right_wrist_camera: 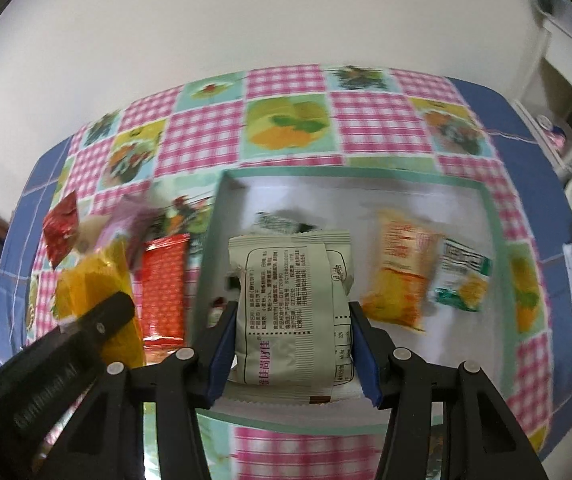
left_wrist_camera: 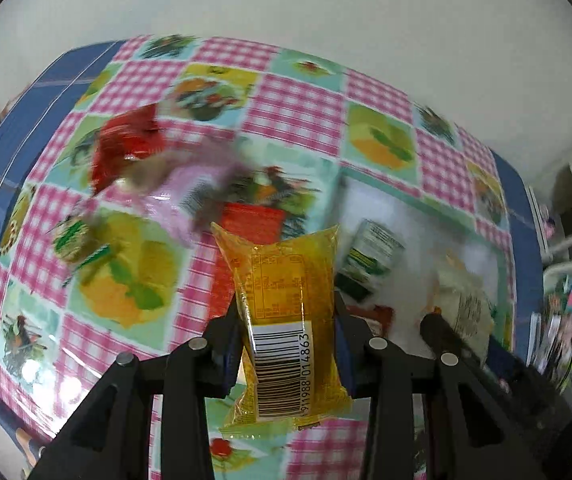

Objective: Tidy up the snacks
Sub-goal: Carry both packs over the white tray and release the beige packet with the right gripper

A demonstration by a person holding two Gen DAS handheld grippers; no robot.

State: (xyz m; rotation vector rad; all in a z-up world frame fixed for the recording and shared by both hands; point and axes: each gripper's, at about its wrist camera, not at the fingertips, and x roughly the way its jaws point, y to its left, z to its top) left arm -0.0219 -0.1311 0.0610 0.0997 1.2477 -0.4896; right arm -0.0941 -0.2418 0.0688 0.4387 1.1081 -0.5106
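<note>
grippers both carry snacks above the table. left gripper (left_wrist_camera: 288, 344) is clamped tight on a yellow packet (left_wrist_camera: 283, 320), held over the checked cloth (left_wrist_camera: 294, 108) just left of the tray's (right_wrist_camera: 493, 216) edge. right gripper (right_wrist_camera: 292, 340) is closed partway on a pale packet (right_wrist_camera: 290, 312), above the tray's near left part. an orange packet (right_wrist_camera: 400, 276) and a green one (right_wrist_camera: 462, 276) lie at the tray's right side, leaving bare floor along its far wall. left of the tray, a red packet (right_wrist_camera: 164, 288) lies just beside its wall, with blurred wrappers (left_wrist_camera: 157, 168) farther out. cloth beyond them is open to the far edge.
</note>
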